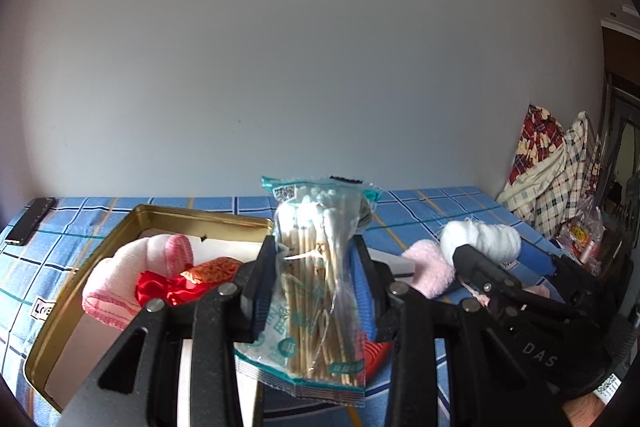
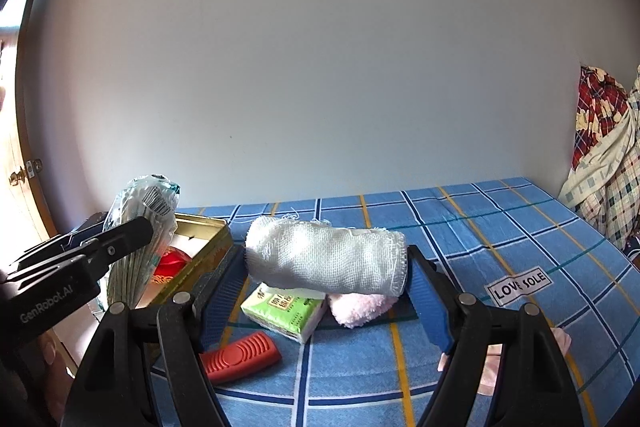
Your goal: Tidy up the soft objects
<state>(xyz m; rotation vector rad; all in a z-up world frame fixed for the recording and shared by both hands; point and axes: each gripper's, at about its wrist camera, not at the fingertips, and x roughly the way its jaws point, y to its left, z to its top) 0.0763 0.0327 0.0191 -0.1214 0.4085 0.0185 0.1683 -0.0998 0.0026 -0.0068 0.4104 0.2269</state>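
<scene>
My left gripper point(image 1: 314, 279) is shut on a clear bag of cotton swabs point(image 1: 310, 279) and holds it upright beside the gold tin box point(image 1: 200, 217); the bag also shows in the right wrist view point(image 2: 140, 227). The tin holds a pink-and-white sock point(image 1: 132, 275) and red cloth point(image 1: 168, 287). My right gripper point(image 2: 326, 271) is shut on a white gauze roll point(image 2: 324, 259), held above a pink fluffy cloth point(image 2: 360, 307) and a green tissue pack point(image 2: 284, 311). The gauze roll point(image 1: 484, 239) and the pink cloth point(image 1: 428, 263) also show in the left wrist view.
A red ribbed grip point(image 2: 240, 357) lies on the blue checked bedsheet point(image 2: 500, 235). A phone point(image 1: 30, 223) lies at the far left of the bed. Plaid bedding point(image 1: 556, 163) is piled at the right against the wall. A wooden door point(image 2: 16, 167) stands at the left.
</scene>
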